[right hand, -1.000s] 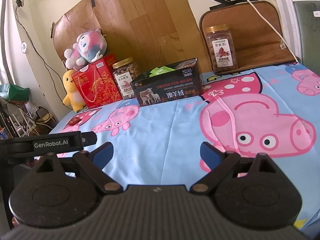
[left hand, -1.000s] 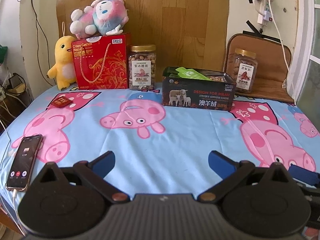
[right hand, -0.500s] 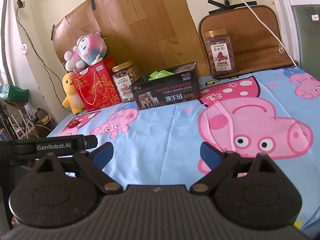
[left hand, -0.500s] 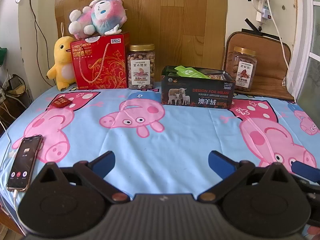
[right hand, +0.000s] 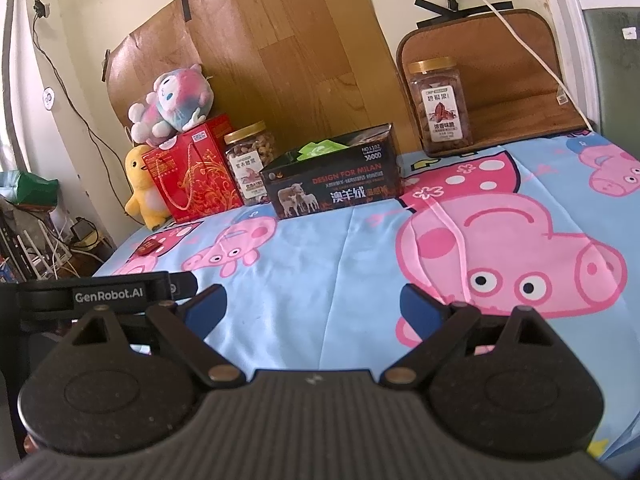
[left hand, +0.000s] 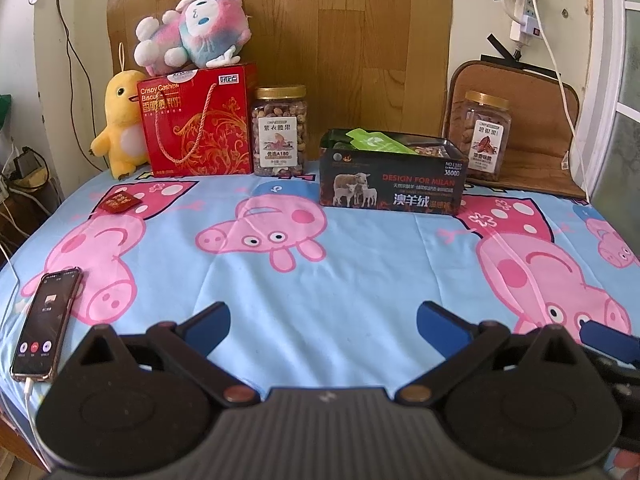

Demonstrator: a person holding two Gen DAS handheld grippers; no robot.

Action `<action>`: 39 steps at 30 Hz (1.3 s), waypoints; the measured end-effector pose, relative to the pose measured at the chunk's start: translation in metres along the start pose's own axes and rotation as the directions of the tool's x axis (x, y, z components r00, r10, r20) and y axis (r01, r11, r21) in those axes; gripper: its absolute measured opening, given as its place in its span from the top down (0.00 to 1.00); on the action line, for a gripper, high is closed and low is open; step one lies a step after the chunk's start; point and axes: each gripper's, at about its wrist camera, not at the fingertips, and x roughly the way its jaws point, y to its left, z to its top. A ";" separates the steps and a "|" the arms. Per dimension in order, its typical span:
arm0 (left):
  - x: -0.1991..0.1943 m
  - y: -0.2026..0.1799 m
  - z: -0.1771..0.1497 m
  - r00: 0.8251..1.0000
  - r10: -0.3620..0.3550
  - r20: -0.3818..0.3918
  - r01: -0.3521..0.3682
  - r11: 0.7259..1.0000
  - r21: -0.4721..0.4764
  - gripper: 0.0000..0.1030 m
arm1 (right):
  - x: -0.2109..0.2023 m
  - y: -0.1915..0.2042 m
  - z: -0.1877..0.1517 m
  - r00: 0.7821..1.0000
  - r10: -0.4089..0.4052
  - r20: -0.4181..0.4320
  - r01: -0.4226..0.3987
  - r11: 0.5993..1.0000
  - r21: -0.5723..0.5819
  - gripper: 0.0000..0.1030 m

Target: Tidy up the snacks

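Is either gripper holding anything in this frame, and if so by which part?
Nothing is held. The left gripper and right gripper both stand open above the blue pig-print sheet, with only fabric showing between their blue fingertips.

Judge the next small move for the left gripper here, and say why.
Probably advance the left gripper toward the small red packet: its jaws are open and empty, the packet lies loose on the sheet at far left, apart from the open dark box that already holds snacks.

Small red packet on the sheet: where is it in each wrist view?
Left wrist: small red packet at far left, before the red gift box.
Right wrist: at left, above the left gripper.
Shared landmark: black box.
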 end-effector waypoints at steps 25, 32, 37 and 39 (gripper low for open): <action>0.011 -0.031 -0.001 1.000 -0.007 -0.019 0.008 0.999 0.051 0.00 | -0.012 -0.021 0.004 1.000 -0.018 0.021 0.017 0.999 0.050 0.08; 0.011 -0.035 -0.002 1.000 -0.007 -0.018 0.009 0.998 0.062 0.00 | -0.012 -0.024 0.002 1.000 -0.009 0.005 0.009 0.998 0.054 0.08; 0.012 -0.035 -0.002 1.000 -0.005 -0.020 0.007 0.998 0.062 0.00 | -0.012 -0.022 0.001 1.000 -0.005 0.007 0.005 0.999 0.048 0.08; 0.011 -0.034 -0.002 1.000 -0.004 -0.019 0.005 0.998 0.060 0.00 | -0.012 -0.022 0.001 1.000 -0.006 0.006 0.006 0.999 0.047 0.08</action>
